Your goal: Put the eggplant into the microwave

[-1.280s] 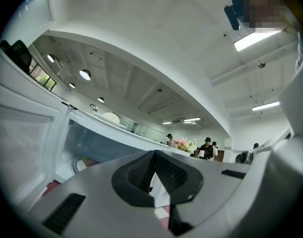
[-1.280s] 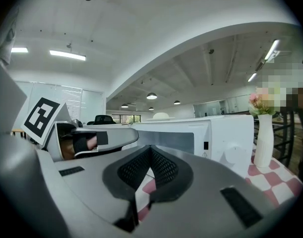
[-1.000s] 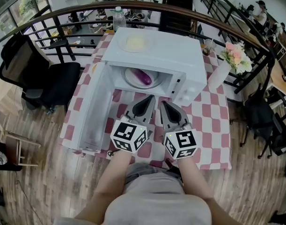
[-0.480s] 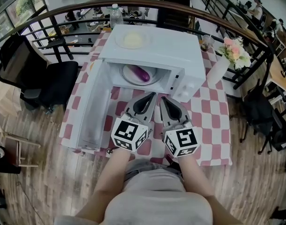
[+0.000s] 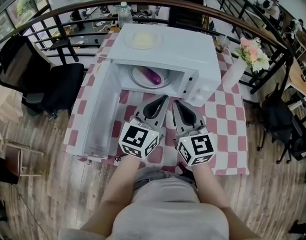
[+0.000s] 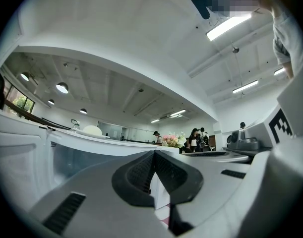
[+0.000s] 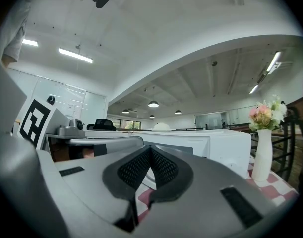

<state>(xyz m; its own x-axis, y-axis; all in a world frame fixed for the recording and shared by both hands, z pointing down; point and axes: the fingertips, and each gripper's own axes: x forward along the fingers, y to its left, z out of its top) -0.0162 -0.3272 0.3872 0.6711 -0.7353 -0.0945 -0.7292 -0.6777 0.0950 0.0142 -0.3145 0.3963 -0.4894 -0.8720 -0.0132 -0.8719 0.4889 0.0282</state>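
Purple eggplant lies on the plate inside the open microwave as the left gripper and right gripper hover before it, jaws together and empty (placing looks done); swinging the door shut seems next.

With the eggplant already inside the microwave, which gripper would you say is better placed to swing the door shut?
Left, probably: the left gripper is nearer the open door, which hangs out on that side, while the right gripper would have to cross over.
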